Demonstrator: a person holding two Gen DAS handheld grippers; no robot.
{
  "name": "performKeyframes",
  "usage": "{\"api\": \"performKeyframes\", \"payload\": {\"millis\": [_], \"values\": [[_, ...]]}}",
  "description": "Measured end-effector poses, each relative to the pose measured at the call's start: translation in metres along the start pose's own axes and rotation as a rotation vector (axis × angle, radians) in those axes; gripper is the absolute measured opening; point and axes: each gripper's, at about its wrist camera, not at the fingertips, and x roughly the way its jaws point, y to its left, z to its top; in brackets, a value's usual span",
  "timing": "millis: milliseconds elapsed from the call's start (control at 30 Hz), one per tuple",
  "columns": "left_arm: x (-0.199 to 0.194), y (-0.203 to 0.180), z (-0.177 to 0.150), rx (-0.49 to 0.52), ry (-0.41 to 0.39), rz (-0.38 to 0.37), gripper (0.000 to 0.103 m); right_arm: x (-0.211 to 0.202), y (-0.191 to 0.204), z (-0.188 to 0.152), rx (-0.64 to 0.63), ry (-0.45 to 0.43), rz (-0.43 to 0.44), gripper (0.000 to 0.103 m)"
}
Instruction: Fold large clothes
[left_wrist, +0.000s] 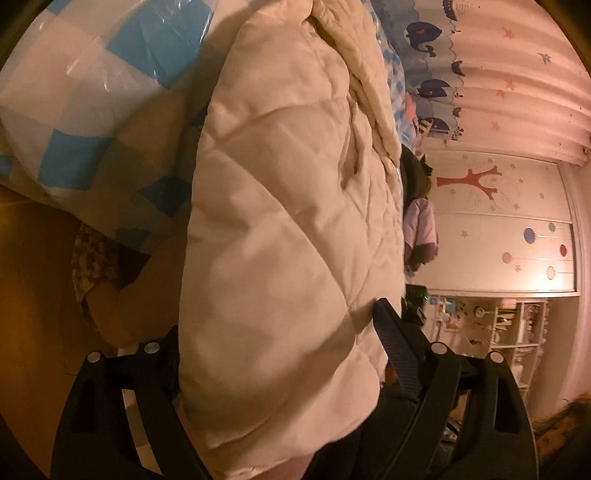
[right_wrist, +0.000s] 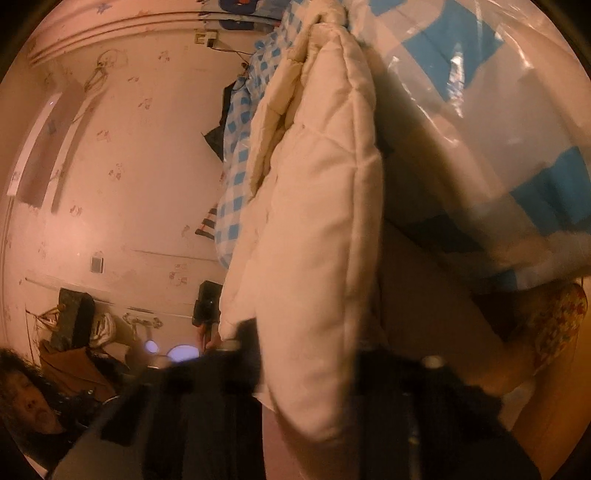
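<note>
A cream quilted padded jacket (left_wrist: 288, 206) hangs in a thick folded bundle and fills the middle of the left wrist view. My left gripper (left_wrist: 277, 325) stands wide around its lower part. The right finger (left_wrist: 395, 339) lies against the jacket's edge, and the other finger is hidden behind the cloth. In the right wrist view the same jacket (right_wrist: 317, 221) runs down between the blurred black fingers of my right gripper (right_wrist: 308, 339), which is shut on its padded fold.
A blue-and-white checked quilt in a clear plastic bag (left_wrist: 92, 92) (right_wrist: 498, 129) lies right behind the jacket. A person's bare arm (left_wrist: 147, 288) with a floral sleeve (left_wrist: 92, 266) reaches beneath it. A decorated wardrobe (left_wrist: 498, 229), shelves (left_wrist: 517, 325) and curtains (left_wrist: 517, 74) lie beyond.
</note>
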Motion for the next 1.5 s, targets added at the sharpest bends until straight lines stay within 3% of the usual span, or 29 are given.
{"api": "performKeyframes", "payload": {"millis": [33,100,200,433,667,800,900,1000,1267,1500], "values": [[-0.001,-0.001,-0.001,0.004,-0.007,-0.006,0.066,0.0,0.003,-0.001,-0.018,-0.009,-0.004,0.019],[-0.003,-0.004,-0.002,0.005,-0.016,-0.005,0.034,-0.003,0.009,-0.003,-0.038,-0.026,0.002,0.016],[-0.013,-0.018,-0.008,0.035,-0.062,-0.014,0.014,-0.007,0.02,-0.004,-0.063,-0.05,0.02,0.015],[-0.039,-0.055,-0.013,0.116,-0.143,-0.049,0.009,-0.015,0.05,-0.007,-0.127,-0.094,0.084,0.015],[-0.067,-0.082,-0.026,0.169,-0.173,-0.111,0.009,-0.034,0.076,-0.023,-0.162,-0.166,0.184,0.015],[-0.074,-0.062,-0.036,0.125,-0.184,-0.128,0.009,-0.042,0.061,-0.039,-0.125,-0.22,0.255,0.015],[-0.07,-0.029,-0.038,0.035,-0.184,-0.148,0.009,-0.039,0.039,-0.048,-0.066,-0.258,0.303,0.015],[-0.069,-0.024,-0.038,0.017,-0.191,-0.168,0.009,-0.039,0.032,-0.047,-0.051,-0.299,0.357,0.015],[-0.093,-0.078,0.0,0.139,-0.262,-0.18,0.009,-0.037,0.069,0.009,-0.133,-0.371,0.475,0.015],[-0.099,-0.128,0.061,0.211,-0.295,-0.176,0.009,-0.024,0.105,0.083,-0.165,-0.39,0.478,0.015]]}}
